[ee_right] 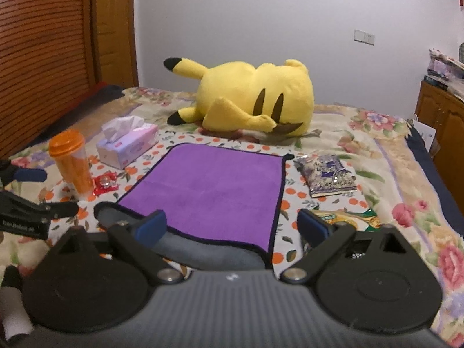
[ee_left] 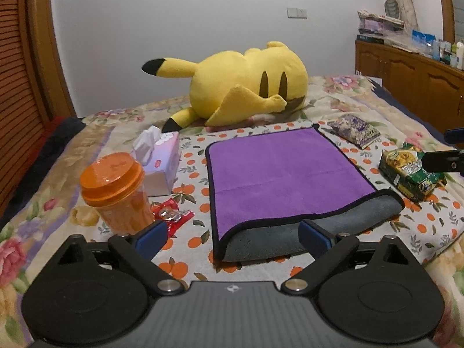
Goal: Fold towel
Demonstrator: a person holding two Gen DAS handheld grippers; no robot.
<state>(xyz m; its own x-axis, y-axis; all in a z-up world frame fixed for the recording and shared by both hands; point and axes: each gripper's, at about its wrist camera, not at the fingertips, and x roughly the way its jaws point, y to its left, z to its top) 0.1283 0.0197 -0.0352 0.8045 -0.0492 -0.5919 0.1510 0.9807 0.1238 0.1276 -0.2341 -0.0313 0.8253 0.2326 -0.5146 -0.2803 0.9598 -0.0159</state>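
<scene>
A purple towel point(ee_left: 278, 174) with a grey underside and black edging lies on the orange-print cloth point(ee_left: 191, 162), folded over once, its grey fold point(ee_left: 290, 237) nearest me. It also shows in the right wrist view point(ee_right: 214, 191). My left gripper point(ee_left: 233, 239) is open and empty, just in front of the towel's near left corner. My right gripper point(ee_right: 233, 227) is open and empty, just above the towel's near right part. The right gripper's fingers point(ee_left: 443, 161) show at the right edge of the left view; the left gripper's fingers point(ee_right: 32, 175) show at the left edge of the right view.
A yellow plush toy point(ee_left: 246, 84) lies behind the towel. An orange cup point(ee_left: 116, 191), a tissue box point(ee_left: 162, 162) and a red wrapper point(ee_left: 171, 214) are left of it. A purple snack packet point(ee_left: 353, 130) and a green packet point(ee_left: 411, 171) are on the right. A wooden cabinet point(ee_left: 411, 78) stands far right.
</scene>
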